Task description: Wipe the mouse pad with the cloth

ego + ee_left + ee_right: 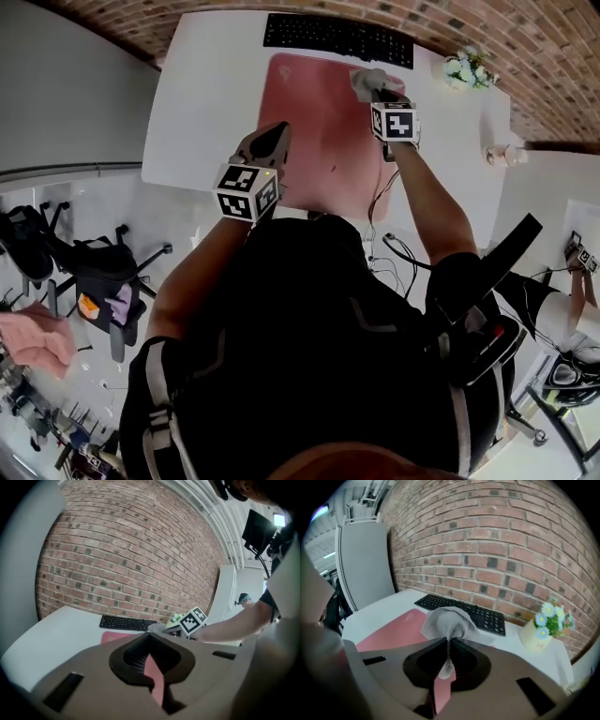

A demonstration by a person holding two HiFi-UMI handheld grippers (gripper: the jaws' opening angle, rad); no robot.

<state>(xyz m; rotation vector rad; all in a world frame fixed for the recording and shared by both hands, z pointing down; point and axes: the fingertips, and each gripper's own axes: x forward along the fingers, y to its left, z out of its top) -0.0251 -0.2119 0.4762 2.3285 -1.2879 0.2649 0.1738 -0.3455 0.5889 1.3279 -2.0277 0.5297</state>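
Observation:
A pink mouse pad (319, 131) lies on the white desk (202, 103), in front of a black keyboard (337, 37). My right gripper (373, 86) is over the pad's far right corner, shut on a bunched grey cloth (364, 81). In the right gripper view the cloth (447, 620) puffs out above the closed jaws of that gripper (449, 641), with the pad (389, 632) below. My left gripper (277, 136) hovers by the pad's near left part, shut and holding nothing. In the left gripper view, that gripper (149, 639) points toward the pad (115, 637) and the right gripper's marker cube (193, 620).
A small pot of flowers (466, 67) stands at the desk's far right, beside the keyboard's end. A small white object (506, 155) sits near the right edge. Cables (394, 248) hang off the near edge. An office chair (94, 272) stands on the floor to the left.

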